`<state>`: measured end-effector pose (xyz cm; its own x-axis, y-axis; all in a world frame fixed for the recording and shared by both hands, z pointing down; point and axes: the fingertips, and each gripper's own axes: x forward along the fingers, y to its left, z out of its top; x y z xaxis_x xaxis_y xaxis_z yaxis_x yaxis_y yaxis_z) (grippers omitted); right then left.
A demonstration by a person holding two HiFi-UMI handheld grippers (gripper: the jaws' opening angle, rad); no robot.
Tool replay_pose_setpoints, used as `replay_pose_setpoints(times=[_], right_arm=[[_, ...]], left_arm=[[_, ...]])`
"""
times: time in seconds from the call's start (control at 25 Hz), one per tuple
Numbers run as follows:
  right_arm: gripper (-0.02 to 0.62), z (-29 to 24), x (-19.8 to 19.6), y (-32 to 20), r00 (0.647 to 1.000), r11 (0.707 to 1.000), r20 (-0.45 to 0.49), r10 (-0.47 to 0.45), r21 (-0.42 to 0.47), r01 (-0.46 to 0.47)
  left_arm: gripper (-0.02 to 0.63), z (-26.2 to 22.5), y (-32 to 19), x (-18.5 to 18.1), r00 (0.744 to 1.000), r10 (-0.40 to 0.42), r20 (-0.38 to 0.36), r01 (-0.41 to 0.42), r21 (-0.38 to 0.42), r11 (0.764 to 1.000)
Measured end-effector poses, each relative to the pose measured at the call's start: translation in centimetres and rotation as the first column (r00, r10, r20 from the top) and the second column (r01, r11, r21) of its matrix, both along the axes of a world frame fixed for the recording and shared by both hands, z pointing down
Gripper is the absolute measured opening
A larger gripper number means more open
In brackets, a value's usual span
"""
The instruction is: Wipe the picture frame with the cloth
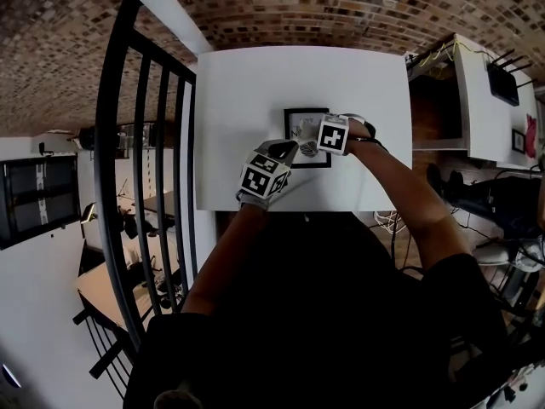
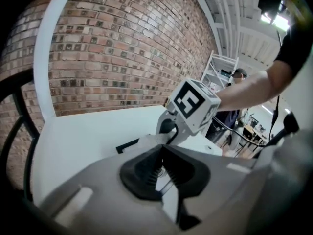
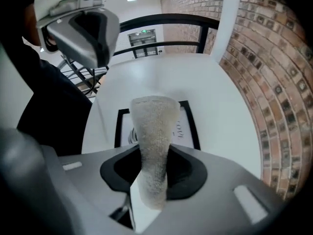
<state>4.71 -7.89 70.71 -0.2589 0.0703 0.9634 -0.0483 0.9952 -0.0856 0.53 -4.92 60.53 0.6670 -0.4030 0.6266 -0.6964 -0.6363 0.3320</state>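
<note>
White table (image 1: 247, 92) bears 1 black picture frame (image 1: 300, 126).

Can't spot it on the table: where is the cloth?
In the right gripper view, the cloth is pinched in the right claw, held over the black picture frame lying on the white table.

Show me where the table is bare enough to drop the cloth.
The table is bare along the back, between the picture frame and the brick wall, and on both sides of the frame, toward the railing and the right edge. Crowded: centre front, where the left gripper and the right gripper with the cloth meet over the frame.
</note>
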Motion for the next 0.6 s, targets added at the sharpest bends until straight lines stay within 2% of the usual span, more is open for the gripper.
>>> replay_pose_setpoints(times=[0.2,0.4,0.6], right_arm=[[0.123,-0.3,1.7,-5.1,0.997,0.995,-0.047,0.066,0.075,-0.062],[0.123,0.0,2.0,-8.7,0.994,0.986,-0.067,0.088,0.144,-0.078],[0.123,2.4,2.8,-8.6,0.989,0.99,-0.125,0.077,0.129,-0.06]], left_arm=[[0.001,-0.3,-0.9,0.9,1.0,0.019,-0.001,-0.019,0.001,1.0],[0.002,-0.3,-1.7,1.2,1.0,0.011,-0.006,-0.011,-0.003,1.0],[0.002,0.1,-1.3,1.0,1.0,0.004,-0.002,-0.004,-0.023,1.0]])
